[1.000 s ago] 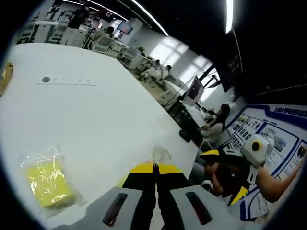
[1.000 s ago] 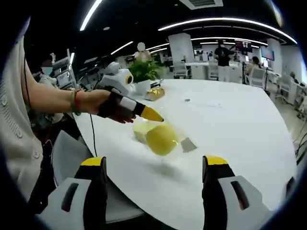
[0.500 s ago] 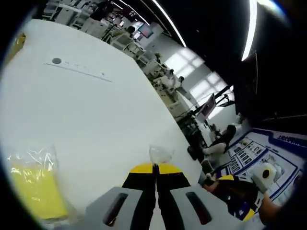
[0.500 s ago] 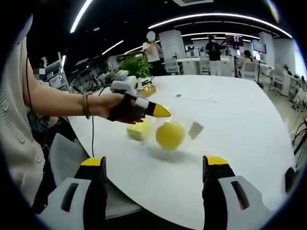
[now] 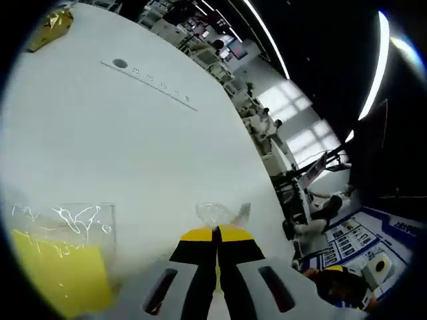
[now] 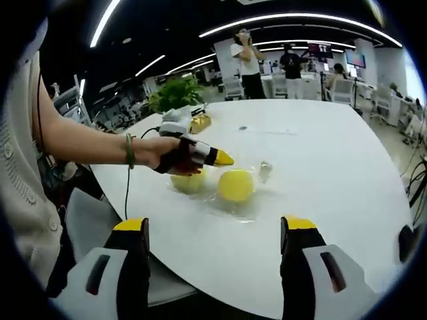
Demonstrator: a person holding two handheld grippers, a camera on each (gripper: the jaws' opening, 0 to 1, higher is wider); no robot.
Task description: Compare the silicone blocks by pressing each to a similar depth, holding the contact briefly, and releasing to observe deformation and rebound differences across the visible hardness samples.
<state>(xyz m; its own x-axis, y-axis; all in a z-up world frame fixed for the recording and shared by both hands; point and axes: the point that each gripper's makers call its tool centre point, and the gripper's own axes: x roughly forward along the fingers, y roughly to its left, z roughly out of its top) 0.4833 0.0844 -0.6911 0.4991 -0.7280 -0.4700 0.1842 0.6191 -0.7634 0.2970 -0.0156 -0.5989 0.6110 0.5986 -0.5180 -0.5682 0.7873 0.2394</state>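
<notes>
On the white table (image 6: 320,167), two bagged yellow silicone blocks (image 6: 236,185) lie just beside the left gripper (image 6: 223,159), jaws pressed together, a scrap of clear bag (image 5: 220,215) at its tip. The right gripper (image 6: 213,230) hangs spread, nearer the table's edge. One block is half hidden behind the hand (image 6: 170,155).

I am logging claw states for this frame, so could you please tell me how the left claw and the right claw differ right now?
The left claw has its jaws shut together, pinching a bit of clear plastic wrap; the right claw has its jaws wide apart and grips nothing. The left claw is down among the wrapped yellow blocks; the right claw hangs back from the white table. Both have yellow tips and grey bodies.
</notes>
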